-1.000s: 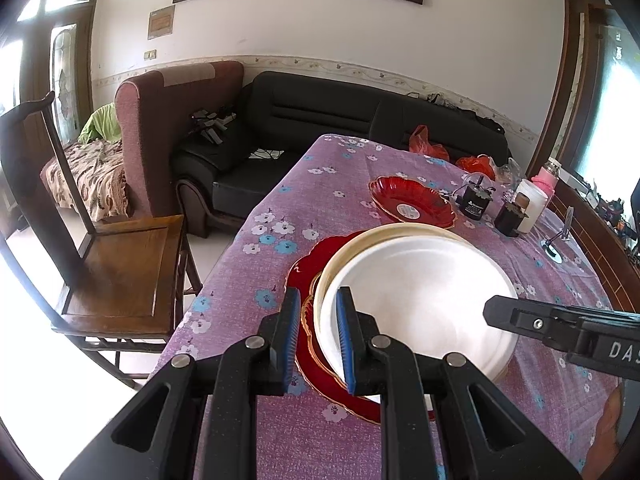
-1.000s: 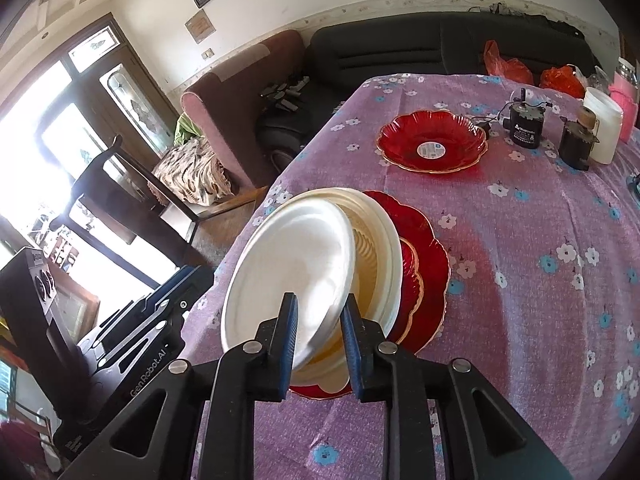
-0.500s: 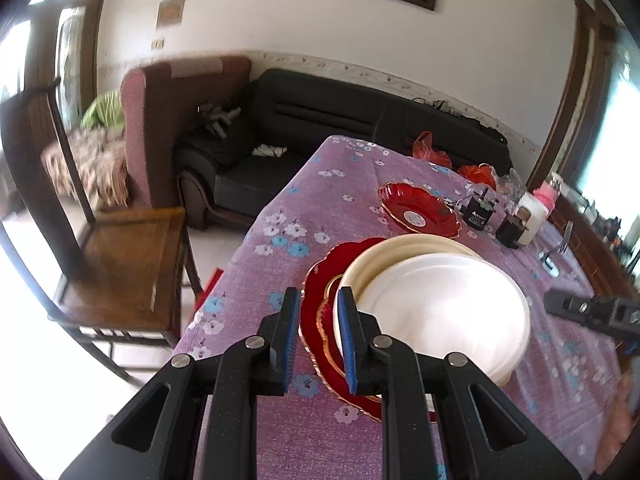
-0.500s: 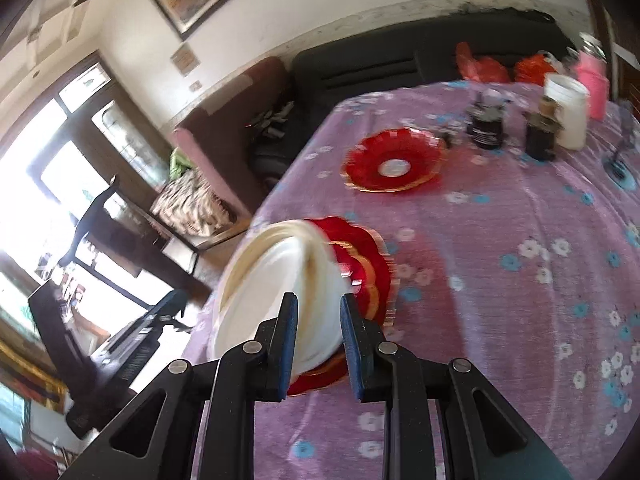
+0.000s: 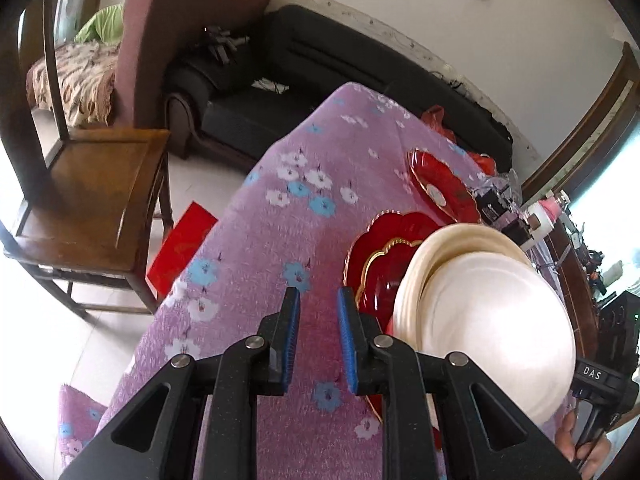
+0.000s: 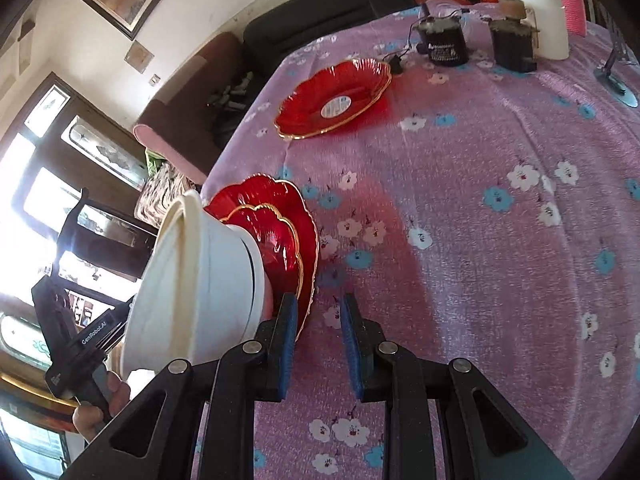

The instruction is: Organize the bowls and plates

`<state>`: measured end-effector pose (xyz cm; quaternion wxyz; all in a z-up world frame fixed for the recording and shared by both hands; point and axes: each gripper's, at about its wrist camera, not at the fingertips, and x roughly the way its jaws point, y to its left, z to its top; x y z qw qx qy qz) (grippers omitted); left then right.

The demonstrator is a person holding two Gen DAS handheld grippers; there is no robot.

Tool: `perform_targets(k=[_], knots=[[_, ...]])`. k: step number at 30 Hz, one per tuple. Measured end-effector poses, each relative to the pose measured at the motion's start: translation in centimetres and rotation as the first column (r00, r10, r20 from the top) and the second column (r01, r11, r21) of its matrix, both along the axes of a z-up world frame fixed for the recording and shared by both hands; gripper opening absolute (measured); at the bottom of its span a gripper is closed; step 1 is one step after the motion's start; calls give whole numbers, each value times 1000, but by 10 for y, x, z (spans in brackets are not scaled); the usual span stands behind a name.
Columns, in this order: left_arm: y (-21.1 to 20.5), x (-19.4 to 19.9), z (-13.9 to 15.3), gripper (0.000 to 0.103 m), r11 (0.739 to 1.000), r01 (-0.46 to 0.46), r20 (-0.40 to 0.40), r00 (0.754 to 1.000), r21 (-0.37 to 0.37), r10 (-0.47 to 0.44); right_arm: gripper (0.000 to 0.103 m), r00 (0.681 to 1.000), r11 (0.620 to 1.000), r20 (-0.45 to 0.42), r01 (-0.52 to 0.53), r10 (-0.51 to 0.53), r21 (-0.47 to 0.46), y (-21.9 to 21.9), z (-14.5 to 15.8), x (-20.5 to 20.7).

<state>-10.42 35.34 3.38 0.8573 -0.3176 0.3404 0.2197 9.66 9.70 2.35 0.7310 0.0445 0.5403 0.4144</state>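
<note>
Two nested white bowls [image 5: 480, 312] [image 6: 200, 280] sit on two stacked red scalloped plates [image 5: 384, 256] [image 6: 280, 224] on the purple flowered tablecloth [image 5: 312, 216]. A third red plate [image 5: 440, 188] [image 6: 336, 100] lies farther back. My left gripper [image 5: 318, 312] is open and empty, just left of the stack over bare cloth. My right gripper [image 6: 318, 316] is open and empty, just right of the stack; its left finger is close to the red plates' rim.
Dark jars [image 6: 444, 44], a white cup [image 6: 540, 20] and a pink bottle [image 6: 568, 0] stand at the table's far end. A wooden chair [image 5: 92, 184] stands left of the table, with a red packet [image 5: 180, 248] on the floor and a black sofa [image 5: 320, 80] behind.
Both grippers have drawn back from the white bowls' rims and swung outward. The bowls now rest on the red plates, off to the side in both views.
</note>
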Motion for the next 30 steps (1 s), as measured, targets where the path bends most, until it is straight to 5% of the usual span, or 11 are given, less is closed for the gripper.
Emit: perform_targets(k=[13, 16, 19, 21, 30], knots=[[-3, 22, -12, 19, 997, 62, -37, 997, 37, -60, 24, 1000, 999, 11, -11, 11, -31, 20, -18, 8], [-5, 28, -18, 19, 997, 69, -41, 997, 38, -67, 15, 1000, 999, 10, -22, 23, -26, 25, -20, 8], [-9, 30, -18, 4, 995, 90, -24, 996, 40, -89, 9, 999, 999, 36, -25, 26, -30, 27, -17, 3], [-18, 32, -16, 5, 993, 88, -47, 995, 80, -85, 9, 998, 999, 63, -28, 31, -42, 27, -15, -1], [-73, 39, -15, 5, 981, 164, -76, 985, 99, -157, 9, 993, 996, 121, -6, 17, -92, -24, -4, -9]])
